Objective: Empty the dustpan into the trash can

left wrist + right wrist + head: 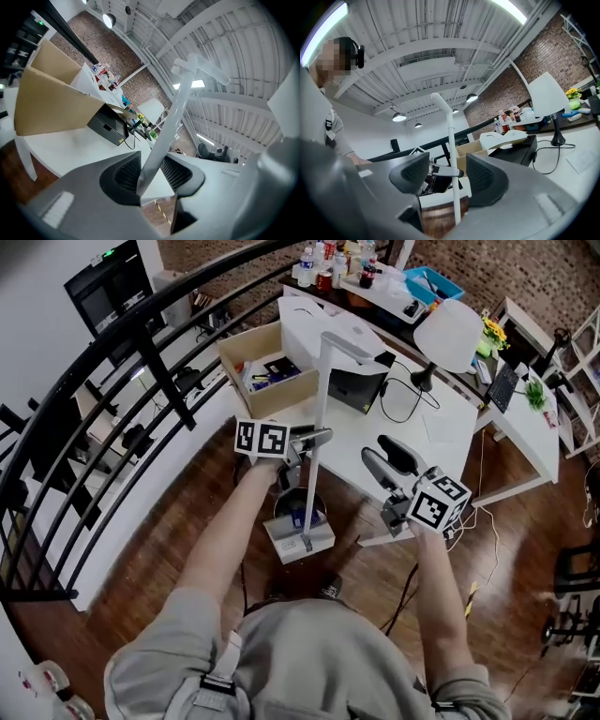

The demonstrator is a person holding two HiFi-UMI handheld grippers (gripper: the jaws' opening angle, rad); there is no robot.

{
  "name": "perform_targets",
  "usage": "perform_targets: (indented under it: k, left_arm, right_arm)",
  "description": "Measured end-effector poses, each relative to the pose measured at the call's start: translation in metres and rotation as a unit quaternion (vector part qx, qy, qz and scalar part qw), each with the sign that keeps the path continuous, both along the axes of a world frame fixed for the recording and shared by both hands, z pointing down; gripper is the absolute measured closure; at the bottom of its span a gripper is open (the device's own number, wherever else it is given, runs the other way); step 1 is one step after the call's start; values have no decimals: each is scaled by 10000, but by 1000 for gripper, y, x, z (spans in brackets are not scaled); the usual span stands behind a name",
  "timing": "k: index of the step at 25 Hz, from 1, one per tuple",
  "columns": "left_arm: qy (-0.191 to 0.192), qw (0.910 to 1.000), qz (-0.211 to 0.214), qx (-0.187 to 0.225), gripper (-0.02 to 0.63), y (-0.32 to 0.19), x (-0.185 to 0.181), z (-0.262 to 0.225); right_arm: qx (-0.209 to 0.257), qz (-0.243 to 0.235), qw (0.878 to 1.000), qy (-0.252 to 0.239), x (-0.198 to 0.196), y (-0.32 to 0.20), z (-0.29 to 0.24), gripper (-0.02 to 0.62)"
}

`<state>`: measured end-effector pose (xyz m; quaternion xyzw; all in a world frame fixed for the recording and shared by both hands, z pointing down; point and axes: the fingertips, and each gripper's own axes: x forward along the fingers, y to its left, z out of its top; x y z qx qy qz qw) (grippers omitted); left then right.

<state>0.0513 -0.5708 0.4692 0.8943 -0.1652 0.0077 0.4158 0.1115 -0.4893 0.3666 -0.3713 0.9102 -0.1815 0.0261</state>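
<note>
A long white dustpan handle (317, 427) stands upright, and its white pan (302, 542) rests on the wood floor in front of me. Just behind the pan is a small dark round bin (298, 506) with something blue inside. My left gripper (306, 448) has the handle (173, 117) between its jaws (152, 174). A gap shows beside the pole and the pads do not clamp it. My right gripper (386, 465) hangs open and empty to the right of the handle. In its own view (447, 176) the pole (451, 154) stands a little way beyond the jaws.
A white table (441, 427) stretches to the right behind the dustpan, with a white lamp (452, 334) and a black box on it. An open cardboard box (267, 367) sits on its left end. A black railing (122, 362) curves along the left. Cables (487, 549) lie on the floor at right.
</note>
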Motion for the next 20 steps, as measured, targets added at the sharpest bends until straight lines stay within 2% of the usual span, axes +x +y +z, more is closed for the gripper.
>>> perform_targets:
  k: [5,10,15,17,20]
  left_arm:
    - [91,9999,-79,-15,466,-3,-14,0]
    - [377,9991,-190,-19,463,-2,-31,-3]
    - [662,9973,-305,-45,463,-5,-51,-6]
    - [744,9966,-341,-47,463,-6,-58,-6]
    - [840,9958,-360,-39,462,-7,-67,-8]
  right_arm:
    - [-10,-178,9995,266,-27,-24,-3,360]
    - [-56,-558,9969,556,-86,-74,-8,384]
    - [-170,-889,9940,620,-139,-112,-8,450]
    - [-217,-945,9931,664,-152,-120,-4,511]
    - [-207,-957,9935,589,-163,-122,-4,518]
